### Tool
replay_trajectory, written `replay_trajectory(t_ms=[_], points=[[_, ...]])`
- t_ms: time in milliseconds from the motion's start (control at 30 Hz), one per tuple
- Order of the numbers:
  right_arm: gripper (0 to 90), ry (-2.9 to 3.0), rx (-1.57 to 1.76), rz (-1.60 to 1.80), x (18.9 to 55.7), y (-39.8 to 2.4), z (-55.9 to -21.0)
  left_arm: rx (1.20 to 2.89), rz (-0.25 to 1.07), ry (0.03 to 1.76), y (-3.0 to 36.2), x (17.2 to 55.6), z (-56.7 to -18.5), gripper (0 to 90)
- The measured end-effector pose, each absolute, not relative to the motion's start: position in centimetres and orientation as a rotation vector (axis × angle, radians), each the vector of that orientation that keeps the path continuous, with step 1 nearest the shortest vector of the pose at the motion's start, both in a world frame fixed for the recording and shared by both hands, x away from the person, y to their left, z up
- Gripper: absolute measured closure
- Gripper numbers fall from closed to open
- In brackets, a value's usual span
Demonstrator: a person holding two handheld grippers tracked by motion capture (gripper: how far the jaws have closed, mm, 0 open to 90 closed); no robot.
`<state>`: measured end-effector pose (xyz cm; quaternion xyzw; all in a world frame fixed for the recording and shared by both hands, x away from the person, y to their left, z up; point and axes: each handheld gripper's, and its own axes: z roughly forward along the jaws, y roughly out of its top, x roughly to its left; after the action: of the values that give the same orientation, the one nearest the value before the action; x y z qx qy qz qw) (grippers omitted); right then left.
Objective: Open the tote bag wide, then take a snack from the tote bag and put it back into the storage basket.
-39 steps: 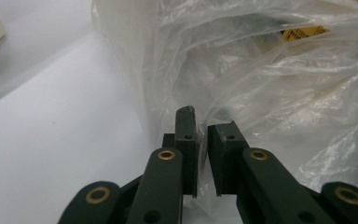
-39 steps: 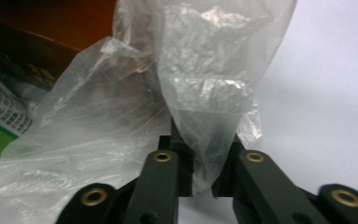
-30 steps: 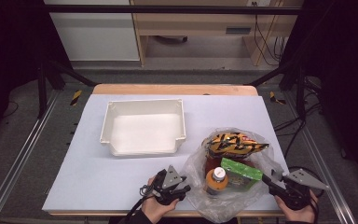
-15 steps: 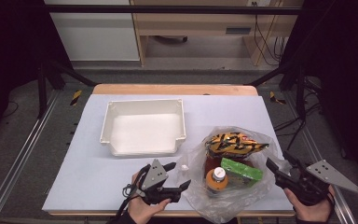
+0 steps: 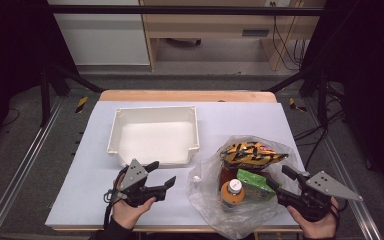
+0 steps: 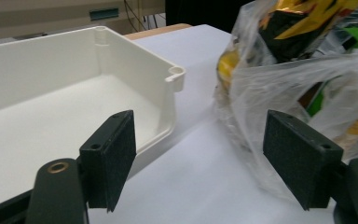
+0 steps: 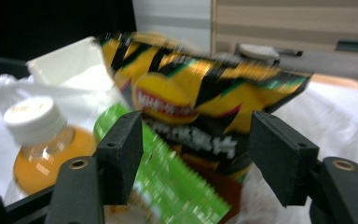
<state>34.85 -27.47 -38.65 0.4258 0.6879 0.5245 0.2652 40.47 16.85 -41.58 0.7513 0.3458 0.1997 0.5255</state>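
Both tongs, left (image 5: pixel 166 176) and right (image 5: pixel 279 181), gape empty. Pinch the plastic bag (image 5: pixel 206 186) rim. Avoid crushing the chip packet (image 5: pixel 250 153).

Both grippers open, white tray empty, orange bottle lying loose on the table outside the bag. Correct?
Not quite: the orange bottle sits inside the clear plastic bag with the snack packets, as the high view shows. The rest holds: left gripper and right gripper are open, and the white tray is empty.

Right gripper view is motion-blurred, so the lettering on the yellow-black snack bag (image 7: pixel 186 98) is unreadable; the clear plastic bag (image 5: pixel 207 207) overhangs the table's near edge, cut off
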Motion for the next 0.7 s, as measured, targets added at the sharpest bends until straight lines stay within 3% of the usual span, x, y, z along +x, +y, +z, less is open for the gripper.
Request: replay_trajectory(t_ms=[333, 700], points=[[31.1, 1.932, 1.179, 1.411, 34.3, -27.6, -41.5, 1.748, 0.514, 0.912, 19.6, 41.5, -42.5, 25.0], [51.7, 2.038, 1.165, 1.363, 34.8, -26.6, -42.8, 1.725, 0.516, 0.961, 21.0, 41.7, -42.9, 25.0]])
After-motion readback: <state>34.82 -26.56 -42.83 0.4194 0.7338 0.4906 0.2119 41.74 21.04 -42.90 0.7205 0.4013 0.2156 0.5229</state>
